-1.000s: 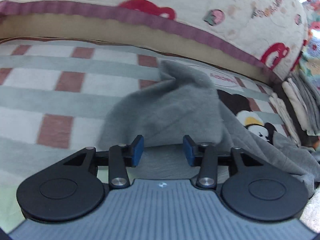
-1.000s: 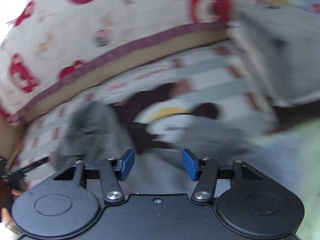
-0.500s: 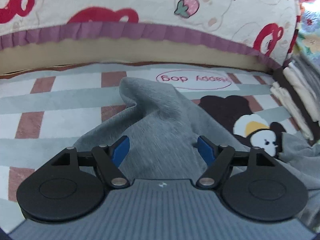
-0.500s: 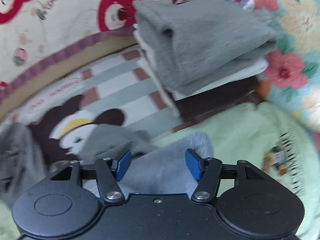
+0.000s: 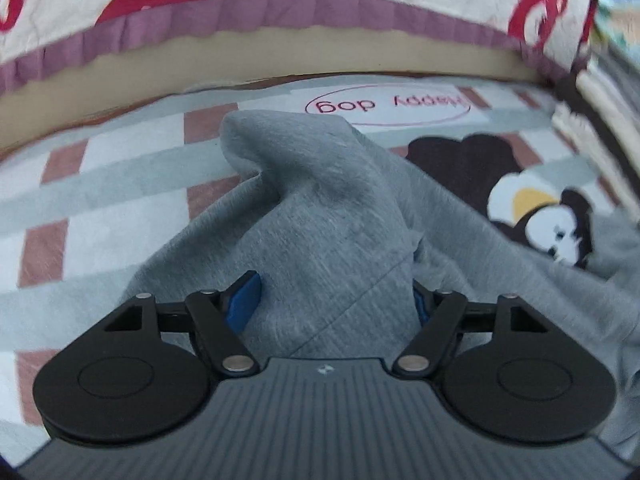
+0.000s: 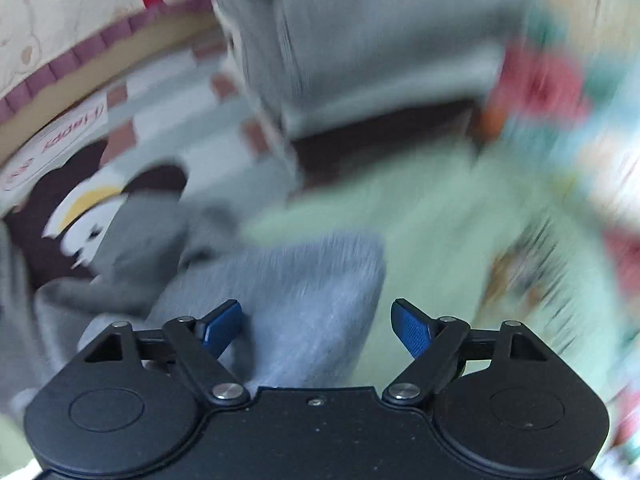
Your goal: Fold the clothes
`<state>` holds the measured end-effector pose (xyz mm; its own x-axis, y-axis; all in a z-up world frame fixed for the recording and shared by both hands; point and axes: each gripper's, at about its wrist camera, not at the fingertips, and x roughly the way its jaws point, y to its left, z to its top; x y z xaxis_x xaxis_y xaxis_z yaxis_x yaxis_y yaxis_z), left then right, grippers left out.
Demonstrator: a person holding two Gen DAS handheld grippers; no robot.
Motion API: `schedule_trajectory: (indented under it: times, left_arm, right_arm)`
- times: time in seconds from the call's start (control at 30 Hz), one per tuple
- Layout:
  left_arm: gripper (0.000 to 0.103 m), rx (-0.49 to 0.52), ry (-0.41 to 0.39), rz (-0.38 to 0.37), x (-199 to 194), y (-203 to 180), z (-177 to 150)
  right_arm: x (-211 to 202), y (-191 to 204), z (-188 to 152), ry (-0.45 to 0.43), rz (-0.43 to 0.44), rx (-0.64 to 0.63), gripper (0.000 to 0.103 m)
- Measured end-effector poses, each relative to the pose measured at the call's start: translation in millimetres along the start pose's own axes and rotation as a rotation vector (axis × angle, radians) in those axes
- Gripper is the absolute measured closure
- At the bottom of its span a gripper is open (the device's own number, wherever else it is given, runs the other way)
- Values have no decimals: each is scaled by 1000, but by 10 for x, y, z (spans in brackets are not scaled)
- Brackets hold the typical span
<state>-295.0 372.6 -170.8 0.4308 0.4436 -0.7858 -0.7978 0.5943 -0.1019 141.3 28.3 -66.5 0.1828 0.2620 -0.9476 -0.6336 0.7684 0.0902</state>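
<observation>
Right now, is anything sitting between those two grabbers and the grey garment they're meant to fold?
Nothing visible. The grey garment already bunches between the open left gripper; a fold of it lies between the open right gripper. That view is blurred.

The left claw (image 5: 334, 294) points forward and slightly down, its two blue-padded fingers spread wide. The left finger pad (image 5: 244, 298) shows plainly, while the right finger pad (image 5: 418, 300) is mostly hidden, with only a sliver of blue visible. Both black linkage arms are swung outward from their pivots.

The right claw (image 6: 318, 326) is likewise spread wide, both blue pads in full sight: the left pad (image 6: 222, 326) and the ribbed right pad (image 6: 412, 332) stand well apart. Its linkages are angled outward too. The right wrist view is smeared with motion blur, though the claw body itself reads sharp.
</observation>
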Motion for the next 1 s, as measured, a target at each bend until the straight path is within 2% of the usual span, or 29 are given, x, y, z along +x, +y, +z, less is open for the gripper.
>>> schedule_trajectory:
  times: [0.07, 0.1, 0.13, 0.17, 0.2, 0.23, 0.27, 0.37, 0.5, 0.57, 0.63, 0.77, 0.87, 0.9, 0.93, 1.0]
  left_arm:
    - [30, 8, 6, 5, 69, -24, -6]
    - [25, -1, 9, 8, 116, -12, -4]
    - [24, -11, 12, 12, 163, 0, -2]
    - [24, -14, 13, 18, 206, 8, -1]
    - [36, 12, 5, 43, 228, -1, -4]
    - [77, 64, -10, 106, 220, -38, -10]
    - [87, 112, -28, 169, 201, -75, -17]
    - [92, 144, -171, 317, -162, -118, -60]
    - [94, 28, -399, 504, -1044, 148, -129]
    - [95, -8, -473, 598, -1480, 366, -178]
    - [95, -27, -503, 664, -1847, 589, -233]
    - [95, -114, -459, 667, -2462, 994, -455]
    - [94, -171, -391, 715, -2704, 1215, -750]
    - [90, -183, -351, 742, -2683, 1281, -829]
    - [80, -204, -283, 763, -2624, 1370, -916]
    - [76, -241, -163, 781, -2501, 1505, -1068]
  right_arm:
    - [231, -218, -45, 105, 148, 147, 18]
    - [314, -282, -68, 100, 217, 210, 21]
    - [397, -347, -92, 96, 285, 273, 28]
    - [477, -405, -115, 90, 350, 331, 47]
    - [476, -350, -114, 49, 339, 305, 60]
    - [435, -246, -104, -1, 312, 242, 66]
    - [352, -120, -97, -57, 277, 179, 73]
    - [-50, 292, -21, -220, 228, -12, 79]
    - [-646, 751, 260, -376, 251, -193, 80]
    - [-964, 1040, 415, -463, 280, -289, 81]
    - [-1271, 1337, 558, -560, 326, -370, 81]
    - [-1782, 1963, 837, -720, 397, -492, 81]
    - [-1962, 2369, 881, -812, 522, -565, 81]
    - [-1962, 2504, 857, -852, 561, -585, 81]
    - [-1924, 2634, 822, -873, 593, -604, 81]
    - [-1734, 2950, 754, -851, 631, -630, 79]
